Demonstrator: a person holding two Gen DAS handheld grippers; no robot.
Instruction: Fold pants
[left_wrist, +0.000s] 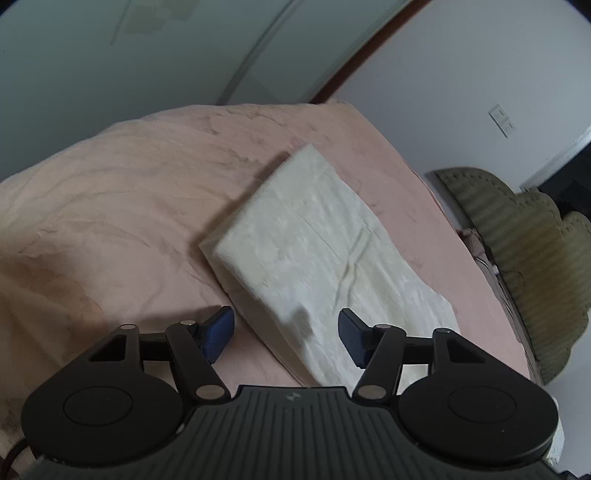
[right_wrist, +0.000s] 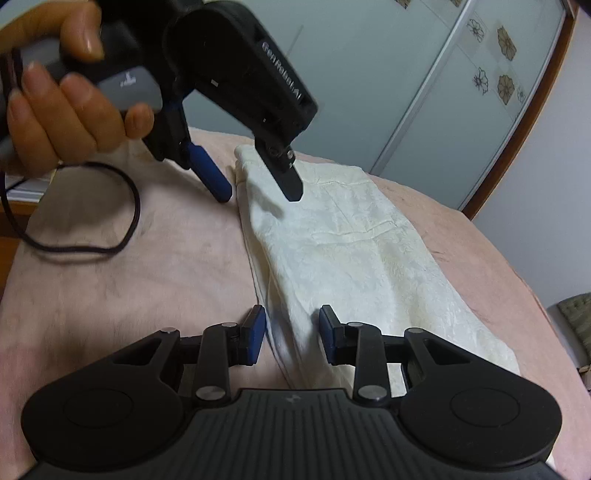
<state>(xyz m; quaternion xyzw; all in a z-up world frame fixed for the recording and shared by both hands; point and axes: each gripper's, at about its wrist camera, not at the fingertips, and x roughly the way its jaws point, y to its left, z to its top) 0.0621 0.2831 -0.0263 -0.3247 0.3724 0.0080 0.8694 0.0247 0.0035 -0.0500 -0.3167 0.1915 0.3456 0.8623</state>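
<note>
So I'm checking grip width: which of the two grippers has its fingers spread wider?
The left gripper: its blue pads stand clearly farther apart over the folded white pants than those of the right gripper.

- One pair of cream pants (left_wrist: 310, 236), folded into a single long bundle, lying between and ahead of both tongs.
- Two tongs: the left gripper (left_wrist: 286, 334) and the right gripper (right_wrist: 291, 334), each with jaws spread over an edge of the bundle.
- Four blue pads (left_wrist: 218, 332), two per tong.
- One pink blanket (left_wrist: 129, 203) beneath both tongs.
- One hand (right_wrist: 70, 96), wrapped around the left tong's handle, up and left of the right tong.
- One dark cable (right_wrist: 85, 243), looped on the blanket left of the right tong.
- One olive cushion (left_wrist: 524, 254), far right of the left tong.
- One wall switch plate (left_wrist: 503, 119), above that cushion.
</note>
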